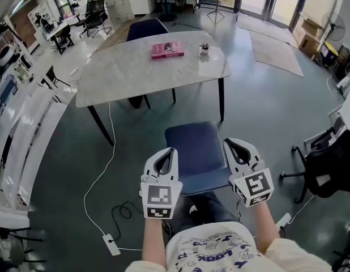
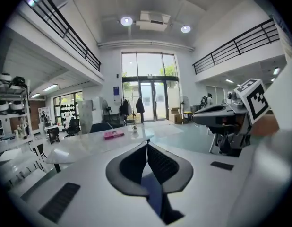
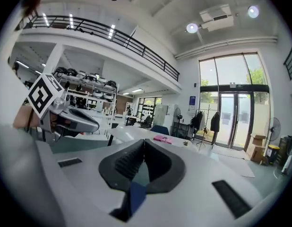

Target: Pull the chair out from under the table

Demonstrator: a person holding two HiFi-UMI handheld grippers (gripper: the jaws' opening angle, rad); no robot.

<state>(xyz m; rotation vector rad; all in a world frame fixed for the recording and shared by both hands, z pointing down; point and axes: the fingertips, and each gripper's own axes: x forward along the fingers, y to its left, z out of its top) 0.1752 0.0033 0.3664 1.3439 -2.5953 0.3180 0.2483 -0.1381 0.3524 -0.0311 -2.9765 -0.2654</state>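
The blue chair [image 1: 195, 152] stands clear of the marble table [image 1: 129, 75], its seat between the table's near edge and my knees. My left gripper [image 1: 170, 152] hovers over the seat's left side and my right gripper [image 1: 227, 143] over its right side. Neither touches the chair. Both are shut with nothing between the pads. In the left gripper view the left gripper [image 2: 147, 144] points level across the room, its jaws meeting in a thin line, and the chair's blue [image 2: 153, 193] shows below. The right gripper [image 3: 144, 141] looks the same in its own view.
On the table lie a pink book [image 1: 167, 50] and a small jar [image 1: 204, 49]. A second blue chair [image 1: 145, 28] is tucked in at the far side. A white cable with a power strip [image 1: 111, 243] trails on the floor at left. A black office chair [image 1: 328, 169] stands at right.
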